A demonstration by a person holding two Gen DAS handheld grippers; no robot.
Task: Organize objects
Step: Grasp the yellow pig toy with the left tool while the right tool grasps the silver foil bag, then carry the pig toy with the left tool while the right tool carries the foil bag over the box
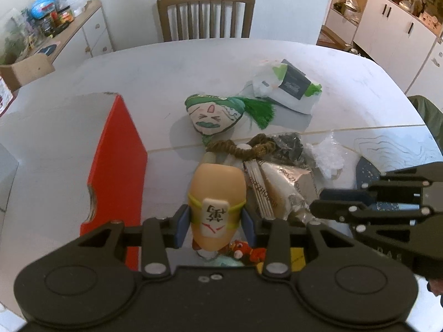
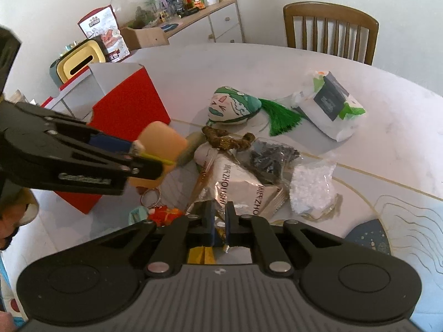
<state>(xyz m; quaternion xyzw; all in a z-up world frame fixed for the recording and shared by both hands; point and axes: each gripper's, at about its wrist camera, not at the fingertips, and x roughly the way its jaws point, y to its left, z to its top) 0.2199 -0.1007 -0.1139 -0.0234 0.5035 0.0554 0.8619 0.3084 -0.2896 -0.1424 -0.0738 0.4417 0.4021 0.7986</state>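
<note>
My left gripper (image 1: 216, 221) is shut on a peach capsule-shaped toy (image 1: 216, 185) that bears a mahjong tile under a yellow band. The toy is lifted above the table, and a key ring (image 2: 151, 196) hangs below it. In the right wrist view the left gripper (image 2: 135, 149) reaches in from the left with the toy (image 2: 163, 138). My right gripper (image 2: 219, 213) is shut on the near corner of a silver foil packet (image 2: 238, 177) in the pile. It enters the left wrist view as the right gripper (image 1: 315, 207), beside the packet (image 1: 285, 179).
An open red box (image 1: 116, 166) stands left of the pile. A green-capped plush (image 1: 213, 113), a white and green bag (image 1: 288, 85), a brown cord (image 1: 241, 146), a bag of black bits (image 1: 290, 146) and a bag of white bits (image 2: 313, 188) lie around. A chair (image 1: 205, 13) stands behind the table.
</note>
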